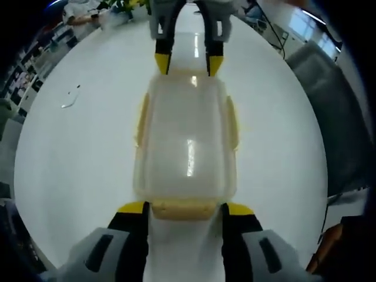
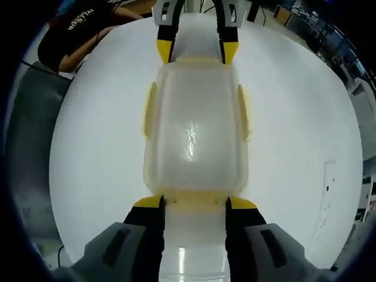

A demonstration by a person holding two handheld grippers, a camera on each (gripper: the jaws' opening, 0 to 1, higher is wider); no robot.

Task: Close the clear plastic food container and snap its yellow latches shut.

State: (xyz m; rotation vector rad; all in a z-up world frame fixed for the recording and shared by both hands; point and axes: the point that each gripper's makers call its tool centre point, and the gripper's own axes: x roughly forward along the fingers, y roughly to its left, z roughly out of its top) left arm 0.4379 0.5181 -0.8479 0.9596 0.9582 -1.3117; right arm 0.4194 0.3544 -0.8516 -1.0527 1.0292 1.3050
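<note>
White table [image 1: 88, 176] bears the lidded container [image 1: 187, 141] between both grippers' spread, empty fingers [image 1: 134, 208], one pair per end.

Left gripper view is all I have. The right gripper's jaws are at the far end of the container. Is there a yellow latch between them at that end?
Observer: Yes. In the right gripper view an end latch lies along the container's end edge, between the open jaws of the right gripper.
Operator: Are those jaws gripping it?
Observer: No. Their yellow tips stand either side of the latch, by the container's corners.
Operator: Is anyone on my side of the table?
Observer: A person in a black shirt is at the edge of the table, beyond the left gripper and off to one side.
</note>
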